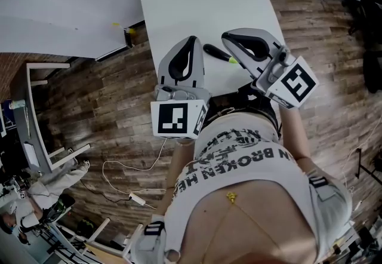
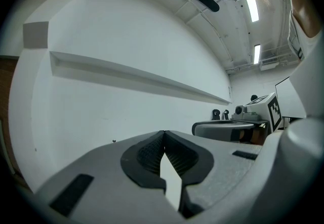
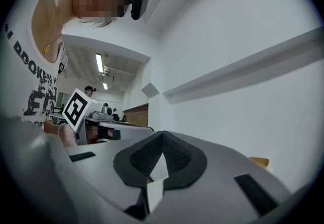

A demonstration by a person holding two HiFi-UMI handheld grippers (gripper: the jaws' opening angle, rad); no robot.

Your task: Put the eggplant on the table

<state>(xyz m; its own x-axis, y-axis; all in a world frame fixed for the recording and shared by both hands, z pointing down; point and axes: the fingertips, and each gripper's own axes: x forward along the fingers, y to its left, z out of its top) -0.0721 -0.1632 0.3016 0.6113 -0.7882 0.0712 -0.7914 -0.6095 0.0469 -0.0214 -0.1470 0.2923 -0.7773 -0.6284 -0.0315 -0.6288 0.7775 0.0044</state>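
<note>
Left gripper: jaws together, nothing between them, over the table's near end.
Right gripper: jaws together, empty.
Eggplant: lay on the table between both grippers.

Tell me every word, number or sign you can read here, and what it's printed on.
"BROKEN": on the person's white T-shirt, readable in the head view.
The other lines on the T-shirt are folded or cut off and cannot be read in full.
Marker cubes: black-and-white square patterns only, no letters or numbers.
Nothing else shows readable text.
</note>
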